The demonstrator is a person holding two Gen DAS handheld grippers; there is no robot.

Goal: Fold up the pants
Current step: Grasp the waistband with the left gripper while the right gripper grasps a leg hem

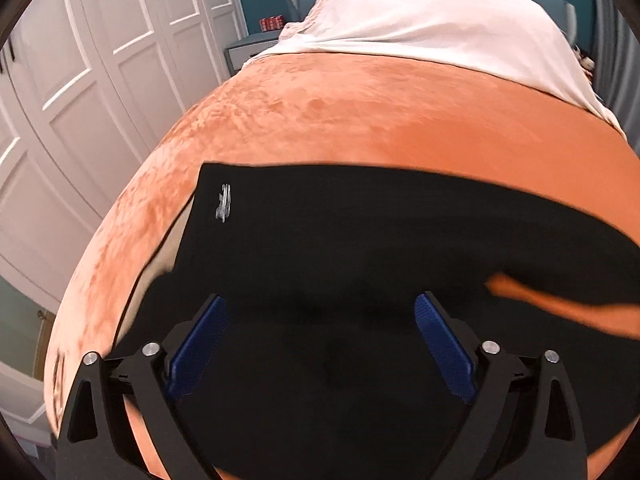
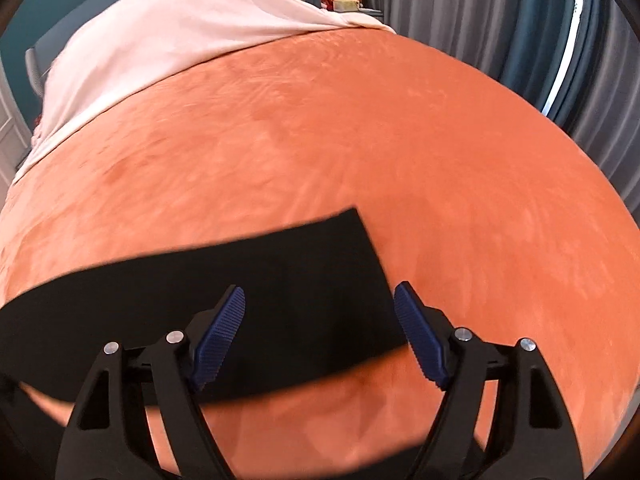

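Left gripper (image 1: 320,312) and right gripper (image 2: 319,300), each with blue-padded fingers (image 1: 444,350) spread wide, nothing clamped between them.

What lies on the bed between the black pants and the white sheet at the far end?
Only bare orange velvet bedspread lies between the black pants and the white sheet; both wrist views show this.

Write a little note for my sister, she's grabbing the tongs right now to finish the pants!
Left tongs: open, holding nothing, over the wide end of the black pants, near the small white logo.
Right tongs: open, holding nothing, over the narrow leg end.
The pants lie flat in a long strip on the orange blanket, with a white sheet farther up the bed.
Done: they look laid out lengthwise, possibly leg over leg already.
Left: grab the ends and fold the strip shorter.
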